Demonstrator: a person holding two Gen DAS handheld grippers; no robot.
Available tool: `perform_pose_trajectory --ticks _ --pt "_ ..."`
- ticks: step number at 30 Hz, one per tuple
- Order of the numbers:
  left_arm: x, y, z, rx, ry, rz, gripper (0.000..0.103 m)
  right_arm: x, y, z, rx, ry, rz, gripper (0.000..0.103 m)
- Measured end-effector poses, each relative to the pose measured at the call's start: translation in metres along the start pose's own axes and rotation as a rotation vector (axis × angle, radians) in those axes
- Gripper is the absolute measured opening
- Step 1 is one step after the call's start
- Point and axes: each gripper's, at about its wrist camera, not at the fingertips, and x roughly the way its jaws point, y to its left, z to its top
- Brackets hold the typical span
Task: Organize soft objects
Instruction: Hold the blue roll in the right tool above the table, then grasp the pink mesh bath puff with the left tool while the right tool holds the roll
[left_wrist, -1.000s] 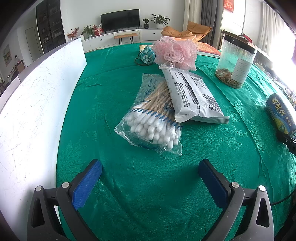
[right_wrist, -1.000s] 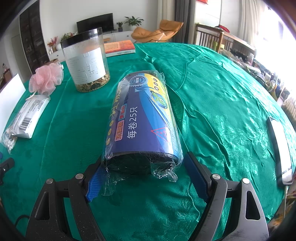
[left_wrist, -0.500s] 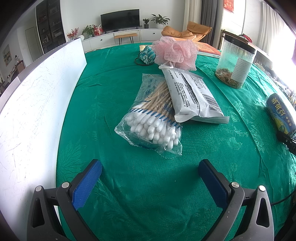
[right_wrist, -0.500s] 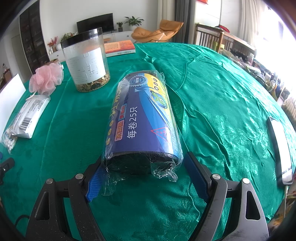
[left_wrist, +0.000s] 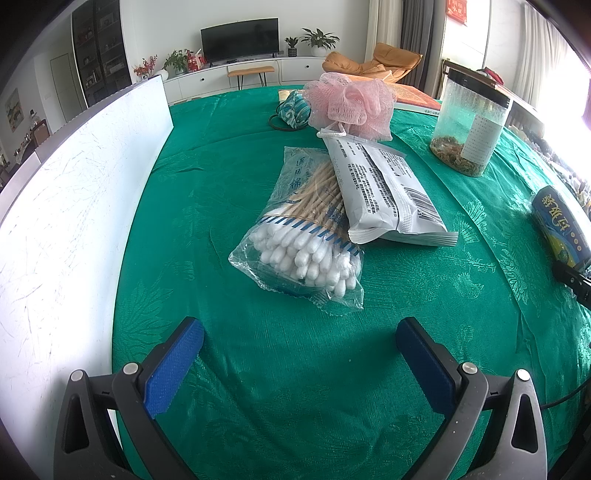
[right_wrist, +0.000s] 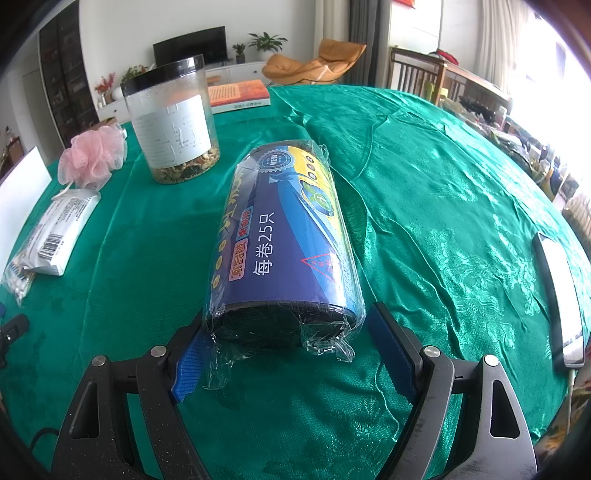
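Observation:
A clear bag of cotton swabs (left_wrist: 306, 236) lies on the green tablecloth ahead of my left gripper (left_wrist: 299, 343), which is open and empty. A white flat packet (left_wrist: 384, 195) overlaps the bag, and a pink mesh bath puff (left_wrist: 351, 103) sits behind it. A blue roll pack in clear wrap (right_wrist: 284, 240) lies between the fingers of my right gripper (right_wrist: 288, 347). The jaws stand wide on either side of its near end; the left pad touches the loose wrap, the right pad stands just clear.
A white board (left_wrist: 66, 206) stands along the table's left side. A clear jar with a black lid (right_wrist: 171, 122) stands behind the roll pack, with a book (right_wrist: 238, 96) beyond. A teal pouch (left_wrist: 293, 112) lies behind the puff. A phone (right_wrist: 561, 295) lies at the right edge.

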Motion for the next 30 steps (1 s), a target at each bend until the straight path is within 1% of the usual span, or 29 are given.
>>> perform_pose_trajectory --ticks 3,5,6,8,10,11,14,16,17,19,21,23,25,26,28,29,30 --pt "-0.001 0.0 0.0 -0.002 0.002 0.001 0.103 0.0 0.0 0.0 0.0 0.0 0.0 0.083" --pt "-0.004 0.0 0.0 -0.027 0.027 0.005 0.103 0.0 0.0 0.0 0.0 0.0 0.0 0.083" --pt "-0.008 0.0 0.0 -0.046 0.029 -0.01 0.103 0.0 0.0 0.0 0.0 0.0 0.0 0.083" --pt "-0.023 -0.001 0.003 -0.092 0.001 -0.064 0.103 0.0 0.0 0.0 0.0 0.0 0.0 0.083" --pt "-0.037 -0.007 0.017 -0.116 -0.03 -0.109 0.103 0.0 0.0 0.0 0.0 0.0 0.0 0.083" --pt "-0.043 -0.012 0.03 -0.115 -0.043 -0.124 0.103 0.0 0.0 0.0 0.0 0.0 0.0 0.084" --pt "-0.049 -0.028 0.074 -0.093 -0.077 -0.124 0.103 0.0 -0.001 0.0 0.0 0.0 0.002 0.084" --pt "-0.038 -0.039 0.111 -0.057 -0.079 -0.132 0.103 0.0 0.001 0.0 0.0 0.0 0.002 0.084" --pt "-0.029 -0.044 0.126 -0.031 -0.076 -0.124 0.103 0.0 0.002 -0.001 0.0 0.0 0.002 0.084" --pt "0.001 -0.053 0.16 0.026 -0.045 -0.066 0.103 0.0 0.002 -0.001 0.0 0.0 0.002 0.084" --pt "0.035 -0.055 0.184 0.045 0.016 -0.014 0.103 0.0 0.002 -0.001 0.001 0.0 0.002 0.084" --pt "0.064 -0.051 0.199 0.022 0.067 0.014 0.103 0.0 0.002 -0.001 0.001 -0.001 0.003 0.084" --pt "0.083 -0.046 0.207 -0.028 0.084 0.0 0.103 0.0 0.002 -0.001 0.0 0.0 0.003 0.085" --pt "0.089 -0.042 0.208 -0.051 0.086 -0.018 0.101 0.0 0.003 -0.001 0.0 0.0 0.005 0.085" --pt "0.095 -0.036 0.212 -0.092 0.084 -0.071 0.061 0.001 0.004 -0.001 0.0 -0.001 0.008 0.085" --pt "0.096 -0.033 0.212 -0.106 0.092 -0.083 0.033 0.001 0.004 -0.001 0.0 -0.001 0.008 0.085" --pt "0.092 -0.028 0.213 -0.13 0.082 -0.108 0.031 0.001 0.005 -0.001 0.002 -0.001 0.009 0.085"
